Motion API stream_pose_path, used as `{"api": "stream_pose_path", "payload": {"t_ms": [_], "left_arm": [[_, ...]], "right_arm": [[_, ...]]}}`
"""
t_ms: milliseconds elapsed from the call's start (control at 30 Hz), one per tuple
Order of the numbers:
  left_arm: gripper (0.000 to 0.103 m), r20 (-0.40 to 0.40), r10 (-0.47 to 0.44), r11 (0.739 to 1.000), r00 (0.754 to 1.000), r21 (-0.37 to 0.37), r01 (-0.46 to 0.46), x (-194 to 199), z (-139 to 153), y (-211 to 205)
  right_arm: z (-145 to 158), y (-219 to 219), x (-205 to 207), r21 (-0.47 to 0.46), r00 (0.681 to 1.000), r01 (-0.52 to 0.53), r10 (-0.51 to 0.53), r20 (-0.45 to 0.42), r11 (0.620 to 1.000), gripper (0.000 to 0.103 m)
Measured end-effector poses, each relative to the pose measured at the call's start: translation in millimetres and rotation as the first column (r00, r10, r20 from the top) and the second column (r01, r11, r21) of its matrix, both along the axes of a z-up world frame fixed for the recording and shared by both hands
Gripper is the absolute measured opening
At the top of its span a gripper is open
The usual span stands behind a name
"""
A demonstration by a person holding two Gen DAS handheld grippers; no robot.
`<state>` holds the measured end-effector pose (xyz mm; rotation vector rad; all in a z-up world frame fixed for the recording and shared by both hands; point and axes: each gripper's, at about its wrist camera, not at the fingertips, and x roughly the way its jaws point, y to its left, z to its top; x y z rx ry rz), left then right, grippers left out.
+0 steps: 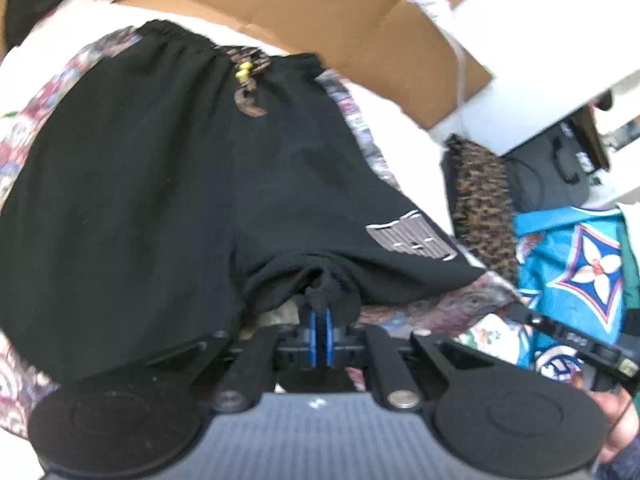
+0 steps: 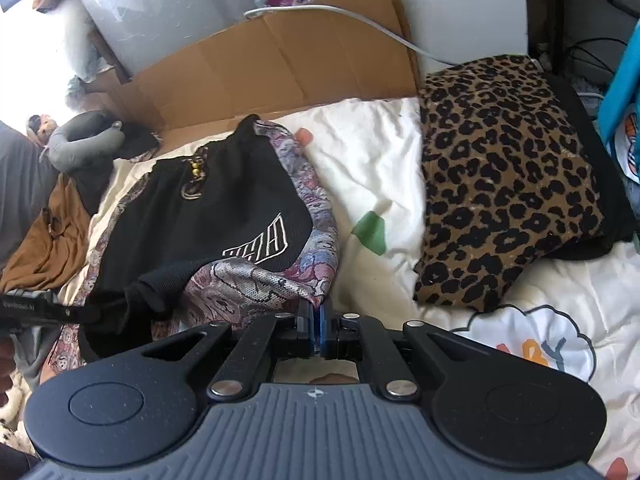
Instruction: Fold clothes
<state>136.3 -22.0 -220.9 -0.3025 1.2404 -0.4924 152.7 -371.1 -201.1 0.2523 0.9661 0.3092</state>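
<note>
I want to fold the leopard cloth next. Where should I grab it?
Grab the leopard cloth by its near corner, coming from the front, low over the bedsheet. That corner lies flat and free on the sheet; the far edge sits against the dark clutter behind it.

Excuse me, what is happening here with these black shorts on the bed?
A person is folding black shorts on a white bedsheet, with a handheld gripper in each hand. The left gripper is shut on the black fabric at the crotch. The right gripper is shut on the patterned hem of one leg. A folded leopard-print garment lies beside them.
</note>
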Motion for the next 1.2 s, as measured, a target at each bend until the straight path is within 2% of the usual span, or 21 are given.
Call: {"api": "stream_pose_path", "payload": {"t_ms": [33, 100, 200, 267, 300, 433, 567, 700, 833, 1000, 1200], "left_arm": [[0.008, -0.012, 0.008, 1.0, 1.0, 0.029, -0.008, 0.1, -4.5, 0.3], [0.018, -0.031, 0.018, 0.997, 0.999, 0.078, -0.015, -0.4, -12.5, 1.3], [0.025, -0.038, 0.019, 0.995, 0.999, 0.097, -0.016, -2.2, -18.5, 3.7], [0.027, -0.032, 0.004, 0.994, 0.999, 0.111, 0.0, -4.7, -18.5, 2.7], [0.028, -0.028, -0.007, 0.993, 1.0, 0.117, 0.01, -6.2, -17.9, 1.7], [0.034, -0.028, -0.075, 0.991, 0.997, 0.109, 0.078, -13.9, -16.3, -9.5], [0.06, -0.018, -0.166, 0.979, 0.986, 0.12, 0.167, -27.3, -20.7, -34.6], [0.06, -0.024, -0.238, 0.951, 0.971, 0.197, 0.238, -38.0, -31.0, -53.8], [0.06, -0.052, -0.252, 0.946, 0.966, 0.199, 0.257, -44.3, -40.2, -59.8], [0.055, -0.066, -0.282, 0.925, 0.957, 0.246, 0.29, -50.8, -45.9, -71.4], [0.049, -0.079, -0.3, 0.926, 0.951, 0.215, 0.31, -57.1, -32.2, -63.5]], "right_arm": [[-1.8, -1.1, 0.9, -0.01, 1.0, 0.01, -0.01, -0.009, 1.0, 0.001], [-10.1, -4.1, 3.2, -0.031, 0.999, 0.028, -0.029, -0.032, 0.999, 0.004], [-23.2, -12.1, 1.6, -0.013, 0.997, 0.059, -0.059, -0.058, 0.998, 0.01], [-30.3, -17.3, -2.1, 0.001, 0.995, 0.08, -0.08, -0.066, 0.997, 0.029], [-34.0, -19.6, -4.3, 0.001, 0.994, 0.09, -0.09, -0.069, 0.996, 0.033], [-48.6, -28.8, -12.1, 0.001, 0.988, 0.128, -0.128, -0.091, 0.992, 0.035], [-60.7, -34.0, -20.6, 0.003, 0.982, 0.148, -0.147, -0.114, 0.989, 0.035], [-66.8, -37.0, -29.6, 0.006, 0.98, 0.156, -0.154, -0.125, 0.988, 0.035], [-72.4, -41.9, -36.0, 0.005, 0.976, 0.176, -0.174, -0.133, 0.984, 0.035], [-80.0, -47.2, -40.0, 0.007, 0.971, 0.194, -0.191, -0.144, 0.981, 0.035], [-87.2, -49.5, -43.7, 0.009, 0.968, 0.2, -0.196, -0.153, 0.98, 0.035]]}}
